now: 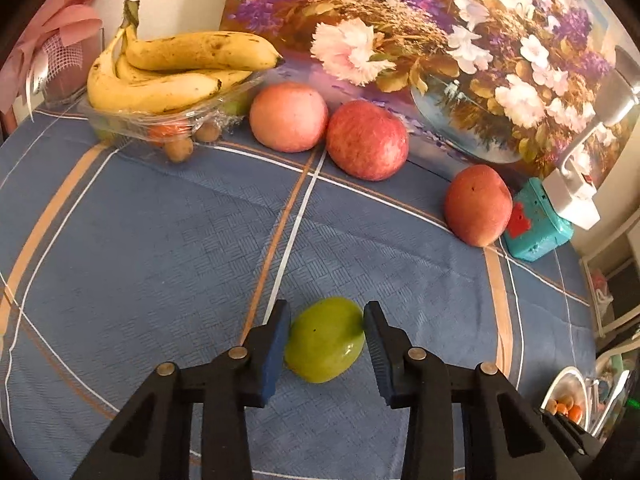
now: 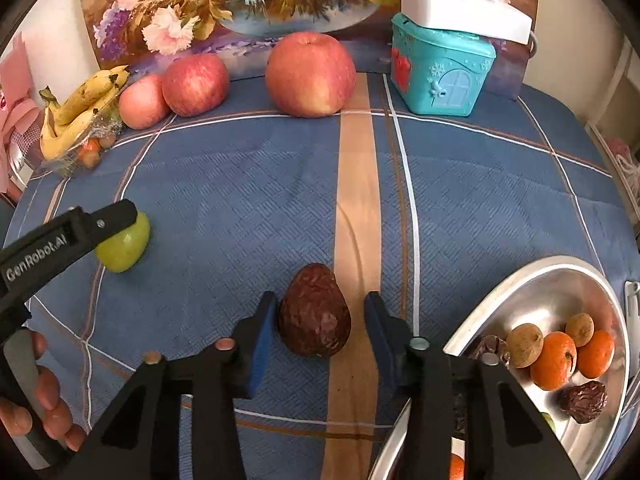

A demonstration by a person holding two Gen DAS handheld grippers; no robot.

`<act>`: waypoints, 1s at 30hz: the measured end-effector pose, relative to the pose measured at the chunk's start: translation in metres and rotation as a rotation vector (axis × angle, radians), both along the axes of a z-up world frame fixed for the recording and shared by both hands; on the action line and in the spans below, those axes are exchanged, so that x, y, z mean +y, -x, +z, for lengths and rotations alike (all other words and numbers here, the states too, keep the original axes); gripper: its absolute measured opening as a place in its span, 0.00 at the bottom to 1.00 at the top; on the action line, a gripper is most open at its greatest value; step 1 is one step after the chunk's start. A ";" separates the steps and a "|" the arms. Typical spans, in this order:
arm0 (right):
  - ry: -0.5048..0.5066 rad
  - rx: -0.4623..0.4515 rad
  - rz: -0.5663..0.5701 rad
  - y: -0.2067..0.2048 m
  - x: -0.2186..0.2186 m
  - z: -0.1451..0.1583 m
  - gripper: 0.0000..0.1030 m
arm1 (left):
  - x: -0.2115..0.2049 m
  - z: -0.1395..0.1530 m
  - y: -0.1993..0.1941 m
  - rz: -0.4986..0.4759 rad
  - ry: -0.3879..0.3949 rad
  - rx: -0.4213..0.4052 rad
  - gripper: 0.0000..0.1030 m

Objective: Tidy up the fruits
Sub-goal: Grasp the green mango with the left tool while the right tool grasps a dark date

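A small green fruit (image 1: 325, 340) lies on the blue cloth between the fingers of my left gripper (image 1: 325, 334); both pads touch its sides. It also shows in the right wrist view (image 2: 124, 244) under the left gripper's finger. A dark red wrinkled date (image 2: 314, 312) lies between the fingers of my right gripper (image 2: 320, 320), which is open with a gap on the right side. A metal bowl (image 2: 532, 280) at the lower right holds oranges (image 2: 554, 360), small brown fruits and dates.
Three red apples (image 1: 366, 140) line the back by a flower painting (image 1: 400, 20). Bananas (image 1: 168, 68) rest on a clear plastic tray (image 1: 160, 124) at back left. A teal toy house (image 2: 438, 68) with a white device (image 2: 460, 0) on top stands at back right.
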State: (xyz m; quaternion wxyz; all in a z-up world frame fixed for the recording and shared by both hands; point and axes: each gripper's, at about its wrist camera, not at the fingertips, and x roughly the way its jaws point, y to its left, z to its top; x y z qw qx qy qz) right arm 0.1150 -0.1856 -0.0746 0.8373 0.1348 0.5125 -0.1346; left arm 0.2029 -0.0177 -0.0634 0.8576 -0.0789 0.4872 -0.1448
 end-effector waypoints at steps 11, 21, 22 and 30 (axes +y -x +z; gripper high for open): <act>-0.022 -0.015 0.004 0.009 0.002 0.015 0.35 | 0.015 0.023 0.020 0.023 0.023 0.028 0.26; -0.047 -0.030 -0.012 0.032 0.002 0.032 0.35 | 0.015 0.011 0.015 0.018 0.047 0.014 0.62; -0.043 -0.031 -0.013 0.032 0.002 0.033 0.35 | 0.012 0.009 0.013 0.013 0.042 0.009 0.62; -0.031 -0.018 -0.001 0.020 -0.002 0.022 0.35 | -0.004 -0.016 -0.001 -0.007 -0.004 0.014 0.61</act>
